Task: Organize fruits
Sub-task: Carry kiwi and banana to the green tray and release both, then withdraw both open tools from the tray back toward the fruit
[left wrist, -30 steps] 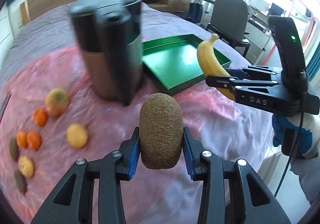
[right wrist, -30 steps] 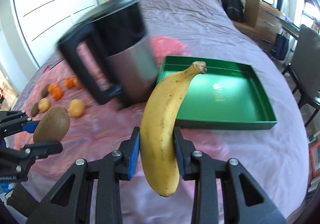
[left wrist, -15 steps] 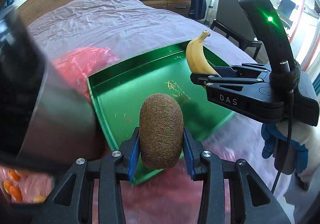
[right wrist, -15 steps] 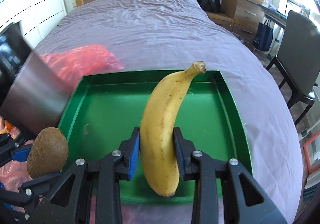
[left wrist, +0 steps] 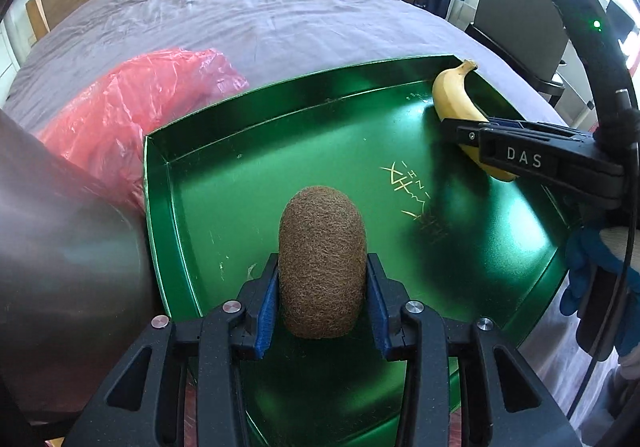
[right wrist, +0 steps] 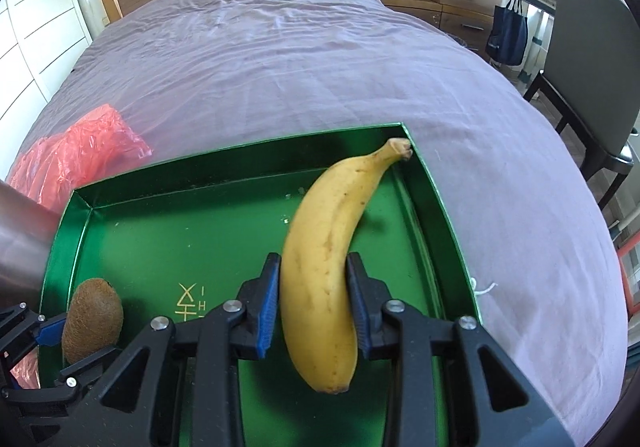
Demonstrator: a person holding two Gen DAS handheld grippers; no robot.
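Note:
My left gripper (left wrist: pixel 322 299) is shut on a brown kiwi (left wrist: pixel 322 267) and holds it low over the near left part of the green tray (left wrist: pixel 248 183). My right gripper (right wrist: pixel 314 303) is shut on a yellow banana (right wrist: pixel 328 247) over the tray's right side (right wrist: pixel 160 231), its stem toward the far right corner. The banana (left wrist: pixel 452 103) and the right gripper (left wrist: pixel 472 127) show at the right in the left wrist view. The kiwi (right wrist: pixel 94 315) shows at the lower left in the right wrist view. Whether either fruit touches the tray floor I cannot tell.
A steel kettle (left wrist: pixel 60 247) stands close against the tray's left edge. A red plastic sheet (left wrist: pixel 132 107) lies beyond it on the purple bedsheet (right wrist: pixel 300 47). A chair (right wrist: pixel 592 59) and drawers stand off the bed's right side.
Both grippers have moved forward and down over the green tray with their fruits. The kettle has slid to the left edge of view; the loose fruits are out of view.

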